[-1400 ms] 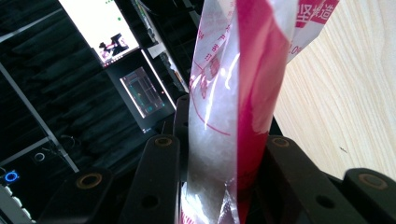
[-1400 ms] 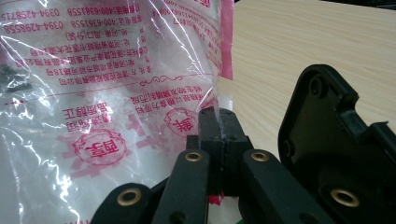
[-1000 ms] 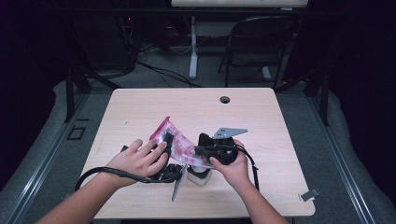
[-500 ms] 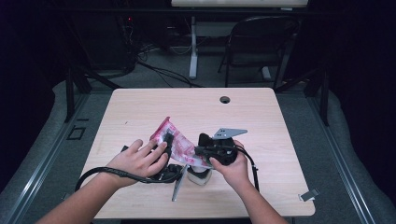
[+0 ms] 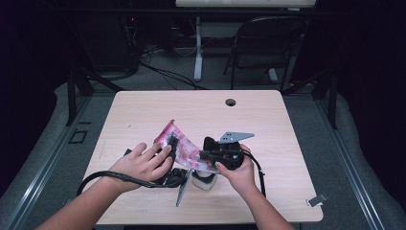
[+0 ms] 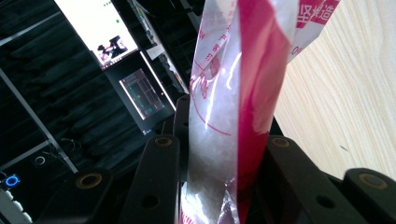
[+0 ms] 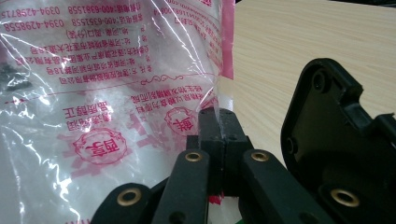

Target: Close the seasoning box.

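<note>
A clear plastic bag with pink-red print [image 5: 184, 148] is held up over the wooden table [image 5: 268, 120], between both hands near its front. My left gripper [image 5: 172, 143] has its jaws on either side of the bag [image 6: 233, 93] and is shut on its bulging body. My right gripper [image 5: 203, 155] pinches the bag's sealed edge [image 7: 224, 84] between fully shut fingertips [image 7: 217, 126]. The bag holds something white and grainy. The right gripper's grey plate [image 5: 234, 137] stands above the hand.
A small white object [image 5: 203, 181] sits on the table under the grippers. A black cable [image 5: 110, 177] loops off the left forearm. A round cable hole [image 5: 230, 102] lies at the table's far side, a chair [image 5: 268, 43] stands behind, and a small clip [image 5: 316, 200] lies at the front right edge.
</note>
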